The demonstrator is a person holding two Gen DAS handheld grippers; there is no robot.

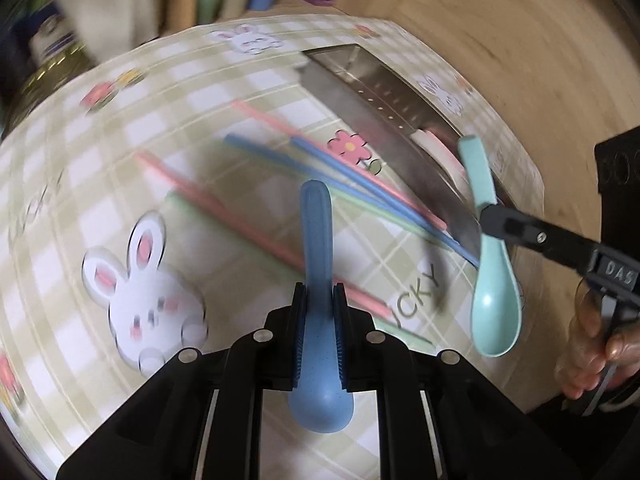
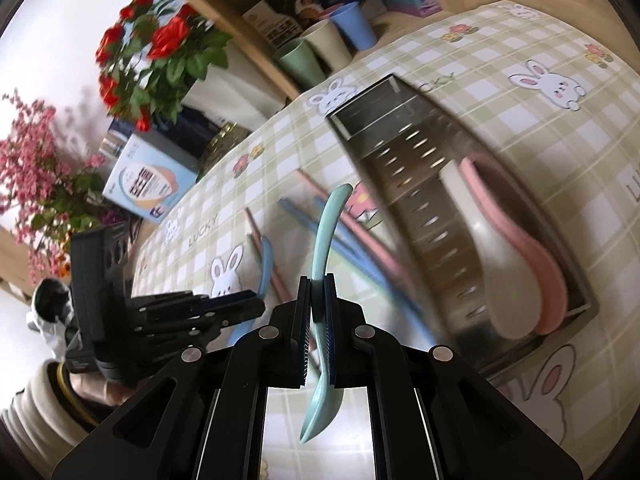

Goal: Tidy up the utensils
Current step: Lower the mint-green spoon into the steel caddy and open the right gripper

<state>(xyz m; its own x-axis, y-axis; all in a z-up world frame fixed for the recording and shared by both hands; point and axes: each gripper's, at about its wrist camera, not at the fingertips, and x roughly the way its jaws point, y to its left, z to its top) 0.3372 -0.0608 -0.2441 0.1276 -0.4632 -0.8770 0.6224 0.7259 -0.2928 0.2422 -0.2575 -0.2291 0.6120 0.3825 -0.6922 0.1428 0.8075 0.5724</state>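
Both grippers are loaded, my left gripper point(image 1: 320, 300) clenched on the blue spoon point(image 1: 318, 248) and my right gripper point(image 2: 318, 292) grasping the teal spoon point(image 2: 326, 240) over the counter point(image 2: 500, 52), while two spoons point(image 2: 516, 264) already lie in the metal tray point(image 2: 400, 140) and the chopsticks point(image 1: 280, 168) await sorting.

Soft daylight; motion blur; fisheye warping

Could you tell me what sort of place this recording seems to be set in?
Probably a home dining or kitchen corner: a table under a bunny-print checked tablecloth, plastic cups by a wooden shelf, and potted red flowers beside boxed household goods.
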